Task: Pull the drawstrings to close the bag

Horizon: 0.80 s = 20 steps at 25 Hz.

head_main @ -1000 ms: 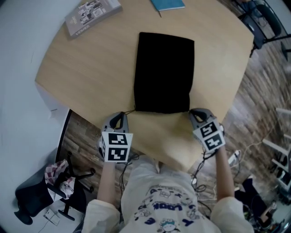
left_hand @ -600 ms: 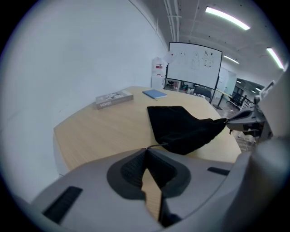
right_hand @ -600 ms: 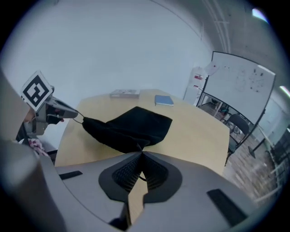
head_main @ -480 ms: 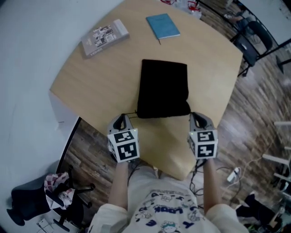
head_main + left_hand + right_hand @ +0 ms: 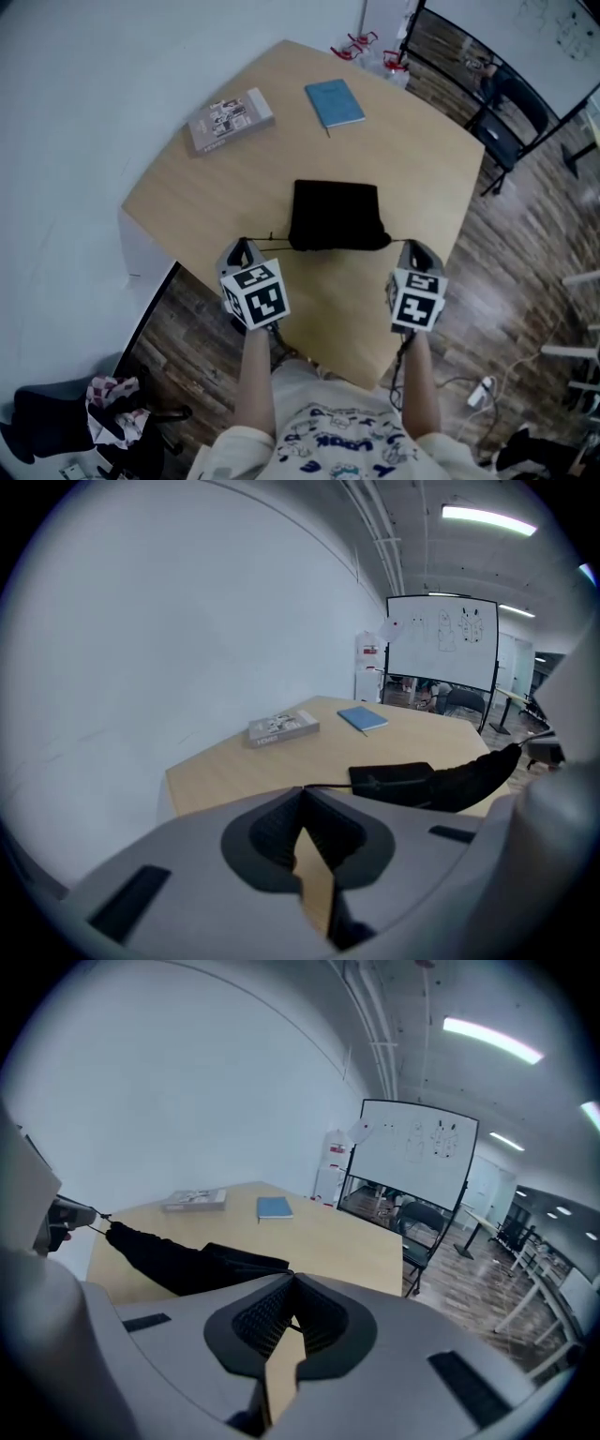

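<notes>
A black drawstring bag lies on the wooden table, its near mouth gathered into a bunched edge. A thin left drawstring runs taut from that edge to my left gripper, which is shut on it. On the other side the right drawstring leads to my right gripper, shut on it too. In the left gripper view the cord leaves the closed jaw tips toward the bag. The right gripper view shows the stretched bag left of its closed jaws.
A grey book and a blue notebook lie at the table's far side. Red items sit by the far corner. A black chair stands right of the table, and a whiteboard beyond it. White wall runs along the left.
Both grippers have drawn apart, left one leftward, right one rightward, with the strings. The bag's mouth has bunched up and the bag looks shorter. The head view has pulled back.
</notes>
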Available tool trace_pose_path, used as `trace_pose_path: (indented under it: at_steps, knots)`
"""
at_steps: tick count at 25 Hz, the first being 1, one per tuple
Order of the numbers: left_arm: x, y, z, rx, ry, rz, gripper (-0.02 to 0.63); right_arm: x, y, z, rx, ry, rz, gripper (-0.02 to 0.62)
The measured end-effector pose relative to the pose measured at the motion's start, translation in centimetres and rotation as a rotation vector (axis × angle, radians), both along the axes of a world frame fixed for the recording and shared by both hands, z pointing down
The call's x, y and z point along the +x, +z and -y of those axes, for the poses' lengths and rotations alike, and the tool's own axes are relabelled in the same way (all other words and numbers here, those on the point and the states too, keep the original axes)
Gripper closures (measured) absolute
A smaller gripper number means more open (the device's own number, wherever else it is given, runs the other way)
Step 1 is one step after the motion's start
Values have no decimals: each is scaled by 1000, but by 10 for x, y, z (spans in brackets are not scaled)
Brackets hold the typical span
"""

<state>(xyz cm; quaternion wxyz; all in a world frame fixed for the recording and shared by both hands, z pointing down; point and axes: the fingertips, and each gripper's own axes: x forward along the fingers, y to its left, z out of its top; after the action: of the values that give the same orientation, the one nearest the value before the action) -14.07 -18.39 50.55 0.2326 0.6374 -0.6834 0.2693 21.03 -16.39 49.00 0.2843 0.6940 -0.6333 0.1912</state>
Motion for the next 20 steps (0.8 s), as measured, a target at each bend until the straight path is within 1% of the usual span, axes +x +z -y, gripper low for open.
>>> trace_pose_path:
  at_steps: [3, 9, 13, 16, 20]
  knots:
    - [-4, -12, 7, 27, -33, 3, 600, 9, -11, 8, 33, 66, 11, 594]
    - [-17, -29, 5, 62, -101, 35, 600, 20, -28, 8, 74, 174, 18, 594]
    - [-26, -38, 3, 88, -132, 47, 600, 30, -44, 8, 119, 221, 3, 594]
    - [-34, -41, 3, 95, -157, 41, 600, 38, -50, 6, 130, 252, 1, 594]
    - [-46, -46, 2, 99, -193, 72, 600, 48, -55, 2, 144, 302, -20, 594]
